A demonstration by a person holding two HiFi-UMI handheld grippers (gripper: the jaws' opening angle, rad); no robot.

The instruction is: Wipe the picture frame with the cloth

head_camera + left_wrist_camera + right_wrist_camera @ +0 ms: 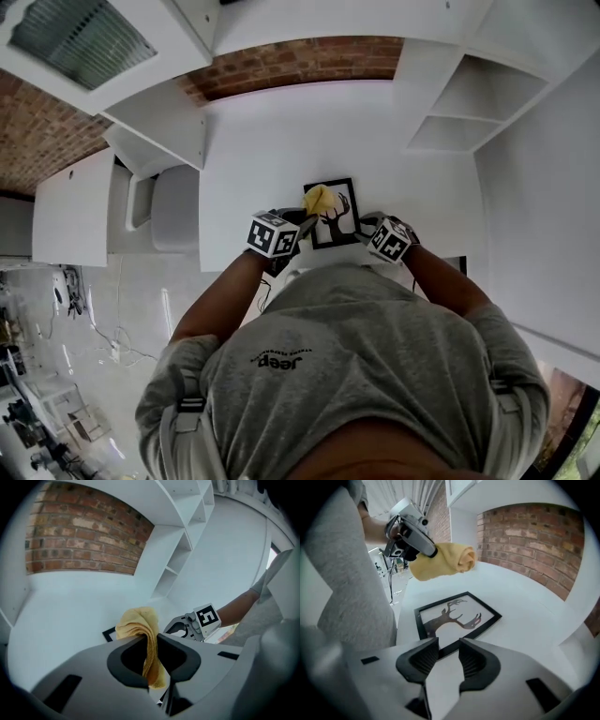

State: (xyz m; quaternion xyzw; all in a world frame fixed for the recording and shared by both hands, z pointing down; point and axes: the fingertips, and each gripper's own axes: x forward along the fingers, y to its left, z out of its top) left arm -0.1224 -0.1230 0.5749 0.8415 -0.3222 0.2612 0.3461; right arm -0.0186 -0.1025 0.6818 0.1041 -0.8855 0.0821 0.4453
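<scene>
Grey shirt [356,356] fills the foreground at the white table's [281,141] near edge. Left gripper [151,641] pinches a yellow cloth [138,625] above the flat picture frame [457,616], likely poised to wipe. Right gripper [449,656] sits at the frame's near edge, jaws wide apart and empty, perhaps to steady it.

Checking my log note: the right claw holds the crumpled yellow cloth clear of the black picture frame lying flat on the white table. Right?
No: the left claw holds the crumpled yellow cloth, per the left gripper view; the right claw is open, empty. Otherwise right: it's clear of the black picture frame lying flat on the white table.
</scene>
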